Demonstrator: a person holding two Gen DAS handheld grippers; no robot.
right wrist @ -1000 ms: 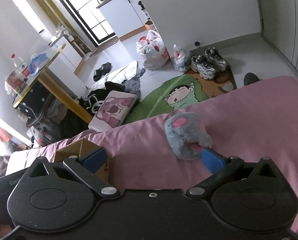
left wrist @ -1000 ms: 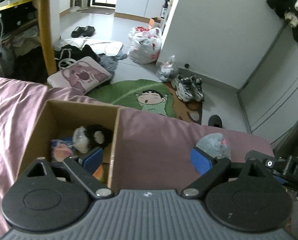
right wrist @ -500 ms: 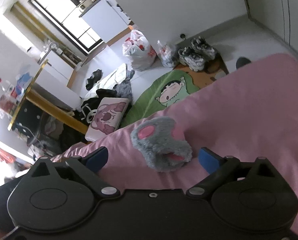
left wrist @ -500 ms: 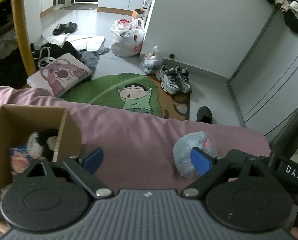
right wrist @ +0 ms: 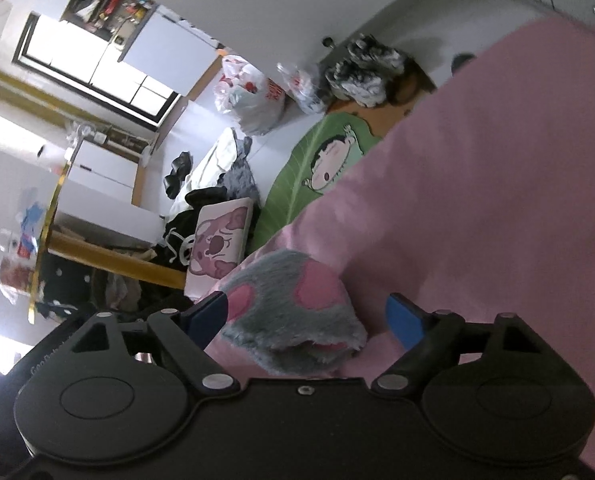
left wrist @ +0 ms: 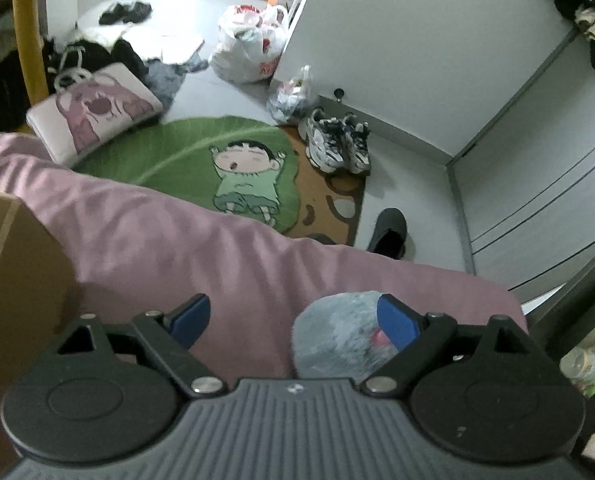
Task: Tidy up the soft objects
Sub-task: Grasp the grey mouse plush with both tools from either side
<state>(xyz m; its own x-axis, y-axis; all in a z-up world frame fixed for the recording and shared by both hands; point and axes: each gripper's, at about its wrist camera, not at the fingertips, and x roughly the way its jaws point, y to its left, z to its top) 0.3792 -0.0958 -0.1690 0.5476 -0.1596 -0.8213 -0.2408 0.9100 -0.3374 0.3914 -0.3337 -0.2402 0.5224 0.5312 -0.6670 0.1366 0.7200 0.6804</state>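
Right wrist view: the grey plush toy [right wrist: 293,312] lies on the pink bedsheet [right wrist: 497,184] between the spread fingers of the right gripper [right wrist: 309,320]. It is probably light and squashy (fur may slip), so pinch the thick middle. Left gripper [left wrist: 293,320] is spread too, with the toy at its 3 o'clock side.

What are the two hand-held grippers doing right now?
Left hand-held gripper: open, holding nothing.
Right hand-held gripper: open around the grey plush toy, not gripping it.
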